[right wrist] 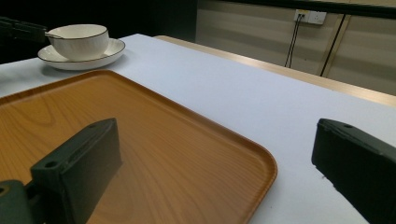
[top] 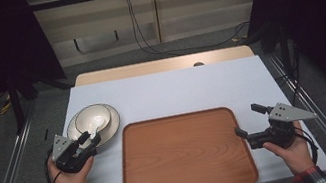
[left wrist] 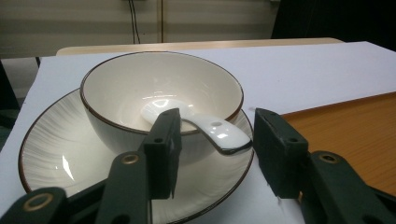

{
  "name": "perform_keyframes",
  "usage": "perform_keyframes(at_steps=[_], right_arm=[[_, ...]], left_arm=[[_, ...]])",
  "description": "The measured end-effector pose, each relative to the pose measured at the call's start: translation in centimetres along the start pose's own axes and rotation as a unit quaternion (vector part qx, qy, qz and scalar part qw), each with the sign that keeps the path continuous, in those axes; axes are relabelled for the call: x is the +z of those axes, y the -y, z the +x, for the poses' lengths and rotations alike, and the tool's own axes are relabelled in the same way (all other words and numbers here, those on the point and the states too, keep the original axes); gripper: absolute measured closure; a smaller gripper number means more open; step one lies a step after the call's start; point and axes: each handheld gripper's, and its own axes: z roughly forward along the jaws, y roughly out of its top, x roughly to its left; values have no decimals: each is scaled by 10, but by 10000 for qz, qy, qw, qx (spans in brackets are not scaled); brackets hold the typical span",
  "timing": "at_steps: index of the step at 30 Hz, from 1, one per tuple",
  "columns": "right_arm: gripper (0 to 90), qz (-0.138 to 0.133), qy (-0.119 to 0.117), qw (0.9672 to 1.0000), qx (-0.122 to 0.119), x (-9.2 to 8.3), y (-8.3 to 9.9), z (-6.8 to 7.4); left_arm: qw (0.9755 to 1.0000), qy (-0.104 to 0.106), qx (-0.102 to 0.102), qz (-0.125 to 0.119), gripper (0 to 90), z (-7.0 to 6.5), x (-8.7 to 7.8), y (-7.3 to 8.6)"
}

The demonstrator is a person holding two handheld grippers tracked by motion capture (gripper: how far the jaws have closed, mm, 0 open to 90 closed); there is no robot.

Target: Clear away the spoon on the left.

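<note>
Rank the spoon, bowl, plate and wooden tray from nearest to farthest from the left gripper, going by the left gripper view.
1. Spoon: handle between the left gripper jaws.
2. Bowl: just behind, holding the spoon.
3. Plate: under the bowl; too close to call against it.
4. Wooden tray: off right.

The high view looked forward and down from above the person's side, taking in the whole white-covered table [top: 171, 90]. The left gripper view sat low and very near the cream, brown-rimmed ceramic bowl [left wrist: 161, 100] on its ribbed saucer [left wrist: 51, 149], facing the far wall. The right gripper view sat low at the rectangular wooden tray [right wrist: 154, 154], looking across it to that same bowl [right wrist: 80, 39], far off. All three views shared tray and bowl.
</note>
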Motion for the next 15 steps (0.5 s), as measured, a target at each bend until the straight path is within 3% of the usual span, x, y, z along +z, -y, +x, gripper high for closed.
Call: perform_keyframes(at_steps=[15], right_arm=[[11, -22, -19, 10000, -13, 0, 0, -1]], left_arm=[[9998, 55, -195, -26, 644, 1, 1, 1]])
